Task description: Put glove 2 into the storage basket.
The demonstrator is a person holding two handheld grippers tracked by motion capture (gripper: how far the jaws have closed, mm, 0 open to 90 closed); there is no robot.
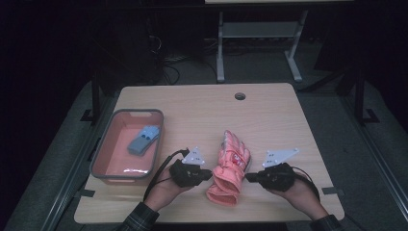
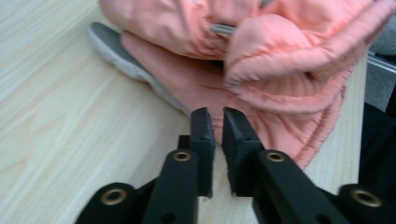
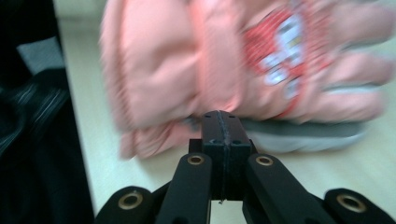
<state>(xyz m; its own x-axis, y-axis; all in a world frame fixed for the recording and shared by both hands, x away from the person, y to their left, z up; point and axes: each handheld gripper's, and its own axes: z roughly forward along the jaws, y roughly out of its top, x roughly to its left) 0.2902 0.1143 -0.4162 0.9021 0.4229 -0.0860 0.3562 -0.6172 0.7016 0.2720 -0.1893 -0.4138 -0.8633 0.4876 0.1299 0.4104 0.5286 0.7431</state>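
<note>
A pair of pink padded gloves point(image 1: 230, 168) lies stacked on the wooden table point(image 1: 269, 120), cuffs toward the person. My left gripper point(image 1: 210, 174) is just left of the cuff end. In the left gripper view its jaws point(image 2: 217, 114) stand slightly apart with nothing between them, their tips close to the pink glove point(image 2: 280, 70) and its grey palm edge. My right gripper point(image 1: 248, 177) is at the gloves' right side. In the right gripper view its jaws point(image 3: 223, 116) are pressed together and empty, with their tips at the lower edge of the blurred pink glove point(image 3: 224, 65).
A grey-rimmed pink basket point(image 1: 103, 144) stands at the table's left and holds a blue-grey glove point(image 1: 143, 139). A cable hole point(image 1: 240, 96) sits near the table's far edge. Another table's white frame point(image 1: 220, 53) stands behind on the dark floor.
</note>
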